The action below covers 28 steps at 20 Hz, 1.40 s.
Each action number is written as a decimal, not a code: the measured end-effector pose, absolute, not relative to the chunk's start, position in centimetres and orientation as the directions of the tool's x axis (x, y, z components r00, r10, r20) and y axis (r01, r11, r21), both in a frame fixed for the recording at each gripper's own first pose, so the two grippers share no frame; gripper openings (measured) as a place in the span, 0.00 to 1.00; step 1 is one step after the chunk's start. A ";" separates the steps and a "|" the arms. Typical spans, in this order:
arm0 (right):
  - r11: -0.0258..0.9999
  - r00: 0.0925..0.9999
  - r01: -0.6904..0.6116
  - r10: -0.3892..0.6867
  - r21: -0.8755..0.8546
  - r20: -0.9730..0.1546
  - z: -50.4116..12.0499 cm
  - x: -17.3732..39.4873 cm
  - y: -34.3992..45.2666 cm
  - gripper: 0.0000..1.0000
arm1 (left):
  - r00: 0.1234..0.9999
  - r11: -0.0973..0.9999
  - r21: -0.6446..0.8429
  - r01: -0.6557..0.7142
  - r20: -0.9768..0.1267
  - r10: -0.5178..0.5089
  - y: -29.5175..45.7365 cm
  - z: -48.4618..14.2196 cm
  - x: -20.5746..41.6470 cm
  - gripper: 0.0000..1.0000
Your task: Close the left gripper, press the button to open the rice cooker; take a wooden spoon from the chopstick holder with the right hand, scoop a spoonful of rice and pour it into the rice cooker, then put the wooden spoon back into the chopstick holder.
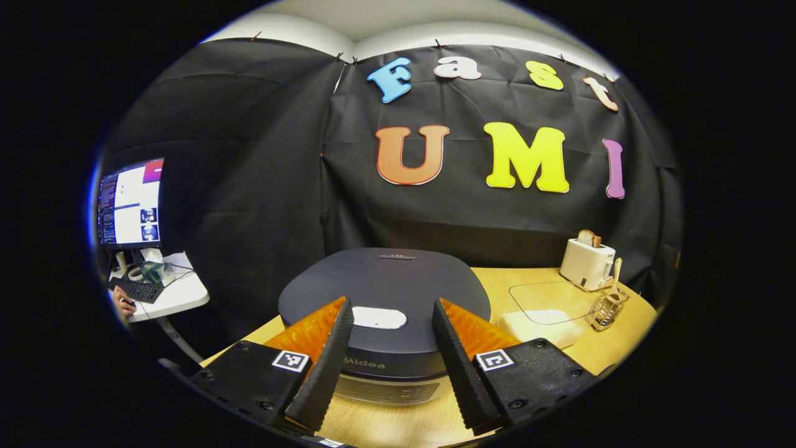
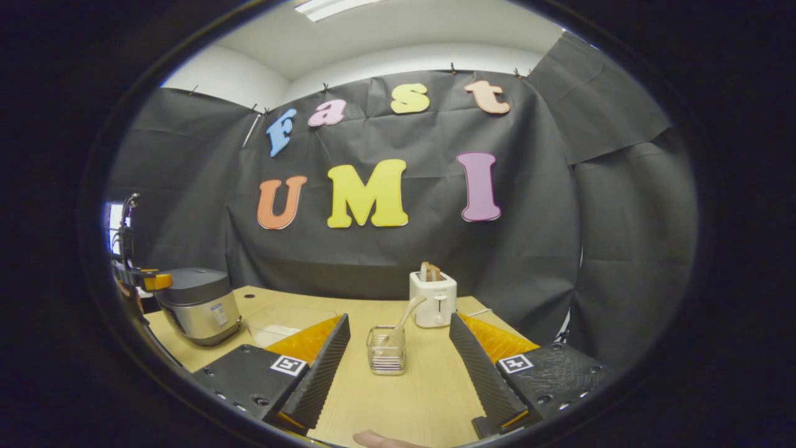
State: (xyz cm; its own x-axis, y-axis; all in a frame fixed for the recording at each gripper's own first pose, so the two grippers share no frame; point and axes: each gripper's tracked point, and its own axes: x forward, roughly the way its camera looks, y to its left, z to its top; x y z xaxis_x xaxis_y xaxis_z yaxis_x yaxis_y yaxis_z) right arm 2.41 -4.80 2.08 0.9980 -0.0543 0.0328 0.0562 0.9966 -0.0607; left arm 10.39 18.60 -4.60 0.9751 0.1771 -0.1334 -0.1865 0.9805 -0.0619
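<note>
Opening step barely begun: both grippers, left gripper [image 1: 388,354] and right gripper [image 2: 398,367], gaping and empty, rice cooker [image 1: 385,292] lid down, left needing closing before pressing the white button [image 1: 379,318].

Lighting is even and moderately bright in both views. The source is overhead: a ceiling light strip [image 2: 336,6] shows at the top of the right gripper view. The wooden table [image 2: 398,398] is evenly lit, with only soft, short shadows beneath the objects on it. A pale sheen lies on the rice cooker [image 1: 385,292] lid in the left gripper view. A monitor [image 1: 130,202] at the left margin glows brightly, near overexposed. Fisheye distortion bends straight lines strongly toward the margins. Focus is sharp centrally; edges soften slightly, with faint blue fringing.
</note>
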 end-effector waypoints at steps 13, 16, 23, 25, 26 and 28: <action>0.996 0.998 0.045 -0.042 -0.073 0.047 2.6 1.5 -4.0 0.96 | 0.966 0.969 -0.020 -0.246 -0.089 0.243 17.4 -0.1 7.6 0.75; 0.996 0.998 0.036 -0.032 -0.083 0.053 2.8 1.1 -3.3 0.96 | 0.975 0.977 -0.013 -0.214 -0.056 0.213 14.4 1.8 6.0 0.78; 0.993 0.998 0.033 -0.028 -0.114 0.049 2.7 0.6 -2.2 0.92 | 0.993 0.993 -0.005 -0.117 -0.026 0.117 5.4 2.3 2.8 0.82; 0.991 0.999 0.036 -0.031 -0.129 0.041 2.4 0.5 -1.8 0.92 | 0.996 0.997 -0.030 -0.074 -0.042 0.073 2.5 1.4 2.5 0.84; 0.990 0.999 0.043 -0.038 -0.136 0.039 2.4 0.3 -1.8 0.93 | 0.998 0.998 -0.034 -0.045 -0.055 0.043 1.0 0.7 2.4 0.84; 0.988 0.998 0.057 -0.054 -0.144 0.030 1.9 0.2 -1.7 0.96 | 0.998 0.999 -0.046 -0.011 -0.066 0.008 -1.2 -0.2 2.3 0.88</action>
State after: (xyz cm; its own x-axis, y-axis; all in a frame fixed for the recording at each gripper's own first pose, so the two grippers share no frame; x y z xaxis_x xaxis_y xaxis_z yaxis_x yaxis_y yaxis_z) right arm 0.17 -1.73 1.91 0.9981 -0.0537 0.0296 0.0574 0.9880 -0.1437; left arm 2.29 -1.22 -0.17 0.9978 0.0084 -0.0664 -0.0114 0.9989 -0.0455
